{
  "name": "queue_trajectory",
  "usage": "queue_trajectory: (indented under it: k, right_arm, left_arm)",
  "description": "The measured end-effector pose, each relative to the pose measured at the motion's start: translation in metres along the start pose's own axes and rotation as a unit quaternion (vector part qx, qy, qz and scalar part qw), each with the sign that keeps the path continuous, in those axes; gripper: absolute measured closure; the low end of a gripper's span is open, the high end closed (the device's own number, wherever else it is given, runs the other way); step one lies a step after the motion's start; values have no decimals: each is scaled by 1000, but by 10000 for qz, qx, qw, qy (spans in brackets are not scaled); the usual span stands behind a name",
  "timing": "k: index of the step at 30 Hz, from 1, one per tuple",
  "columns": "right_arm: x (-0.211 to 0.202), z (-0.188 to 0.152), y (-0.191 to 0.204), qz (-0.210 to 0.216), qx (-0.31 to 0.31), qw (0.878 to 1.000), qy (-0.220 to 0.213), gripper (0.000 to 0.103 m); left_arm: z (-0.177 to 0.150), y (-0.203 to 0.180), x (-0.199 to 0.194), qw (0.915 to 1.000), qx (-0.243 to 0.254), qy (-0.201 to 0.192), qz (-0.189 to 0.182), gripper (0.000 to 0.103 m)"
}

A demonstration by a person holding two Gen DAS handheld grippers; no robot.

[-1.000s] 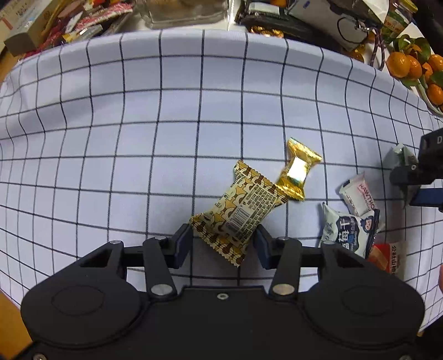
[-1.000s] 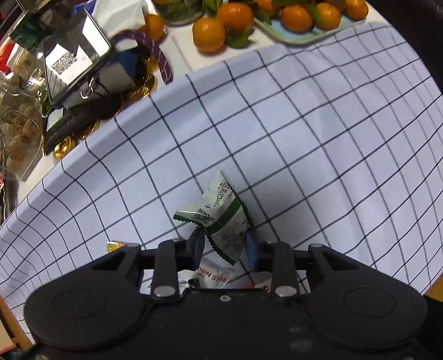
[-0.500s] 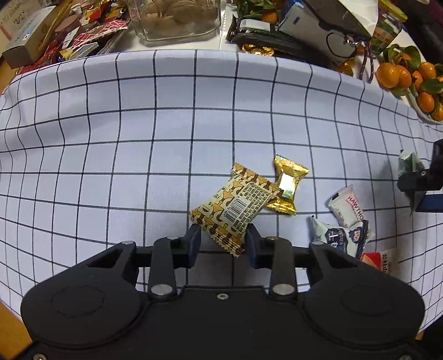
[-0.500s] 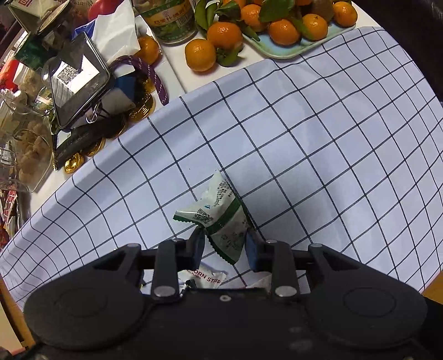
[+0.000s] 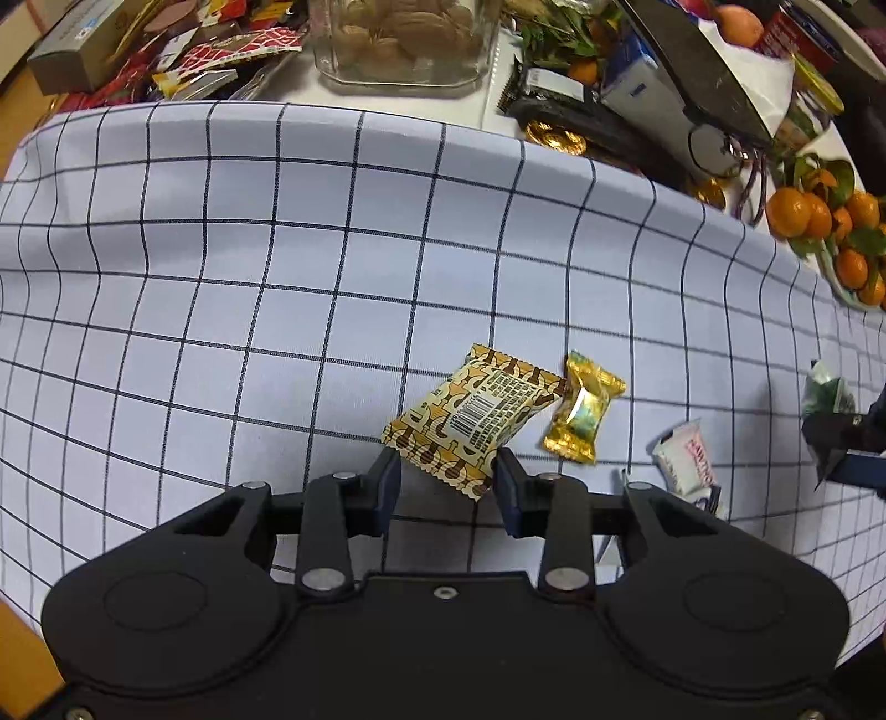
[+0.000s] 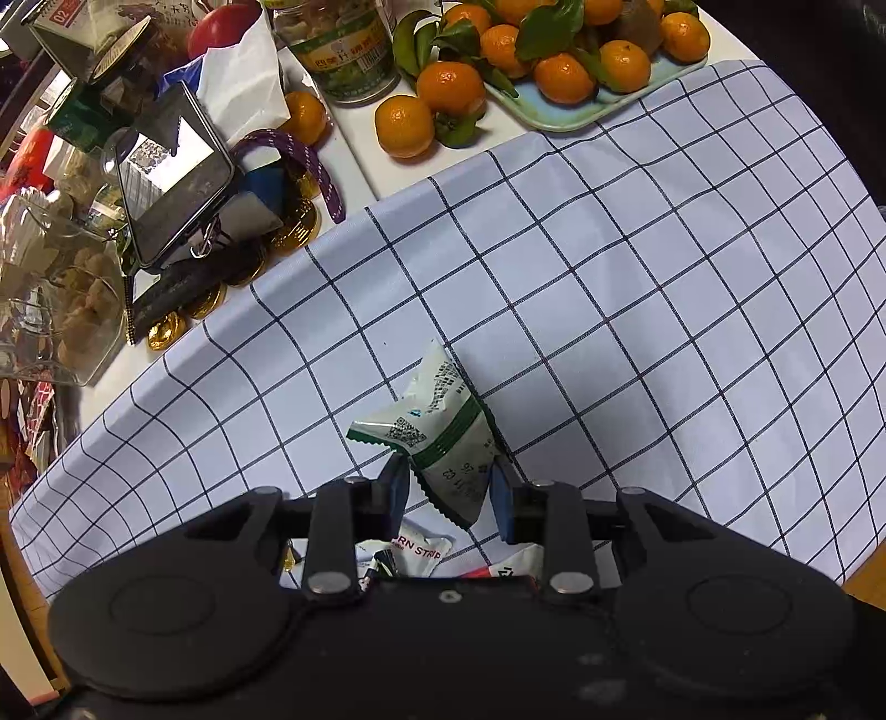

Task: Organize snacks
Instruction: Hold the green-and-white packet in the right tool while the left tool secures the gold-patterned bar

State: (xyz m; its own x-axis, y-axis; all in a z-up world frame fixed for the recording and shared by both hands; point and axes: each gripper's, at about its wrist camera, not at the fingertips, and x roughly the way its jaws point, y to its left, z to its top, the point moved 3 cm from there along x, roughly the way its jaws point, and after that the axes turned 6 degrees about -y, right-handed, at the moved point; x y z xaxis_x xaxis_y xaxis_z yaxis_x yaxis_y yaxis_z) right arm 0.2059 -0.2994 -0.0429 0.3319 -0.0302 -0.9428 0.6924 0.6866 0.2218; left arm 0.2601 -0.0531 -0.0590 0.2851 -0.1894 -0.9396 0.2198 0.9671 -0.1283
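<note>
A: Snacks: where are they kept?
B: The brown packet [image 5: 477,416] is pinched by the left fingers [image 5: 391,483]; the green packet [image 6: 446,438] is clamped by the right fingers [image 6: 397,487], above the checked cloth [image 6: 637,288].

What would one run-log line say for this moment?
left gripper: shut on brown-gold snack packet | right gripper: shut on green-white packet

Checked cloth [image 5: 332,266] looking matt, soft, lying slightly wrinkled. Gold candy wrapper [image 5: 581,412] shining as glossy foil. Brown-patterned packet [image 5: 476,415] showing smooth plastic film. Glass jar [image 5: 404,41] looking clear, glossy. Gripper body [image 5: 443,637] appearing as matt black plastic.
</note>
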Motion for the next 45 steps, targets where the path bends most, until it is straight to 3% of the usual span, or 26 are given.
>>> queue_trajectory:
  k: [3, 5, 7, 9, 12, 16, 20, 29, 35, 41, 45]
  right_arm:
    - [-2, -1, -2, 38, -43, 10000, 37, 71]
    - [-5, 0, -5, 22, -32, 10000, 12, 71]
    - [-7, 1, -8, 13, 2, 10000, -26, 71]
    - [-9, 1, -9, 42, 26, 10000, -35, 71]
    - [-11, 1, -9, 110, 4, 9999, -18, 71]
    - [-13, 1, -10, 37, -6, 10000, -90, 71]
    - [-16, -1, -10, 94, -43, 9999, -79, 71]
    - [-22, -5, -11, -19, -237, 9993, -271, 71]
    - [-26, -10, -11, 69, -418, 9988, -229, 71]
    - [-26, -13, -12, 32, -544, 9983, -188, 71]
    - [-23, -16, -15, 97, -514, 9986, -2, 71]
  left_arm:
    - [-7, -15, -12, 9970, 696, -62, -345, 57]
    - [-13, -26, -27, 9901, 1289, -338, -447, 56]
    - [-12, -32, -35, 9847, 1596, -664, -220, 56]
    - [-11, -37, -35, 9818, 1748, -742, 49, 56]
    - [-18, -43, -33, 9743, 2172, -534, -260, 53]
    - [-27, -52, -32, 9641, 2538, -770, 97, 53]
    - [-29, -58, -15, 9671, 2483, -553, 21, 53]
    - [-33, -61, 12, 9741, 2221, -250, 338, 53]
    - [-25, -59, 23, 9829, 1807, -92, 347, 53]
    - [-19, -49, 26, 9913, 1300, 21, 191, 61]
    - [-17, -42, 24, 9931, 1114, -13, 355, 61]
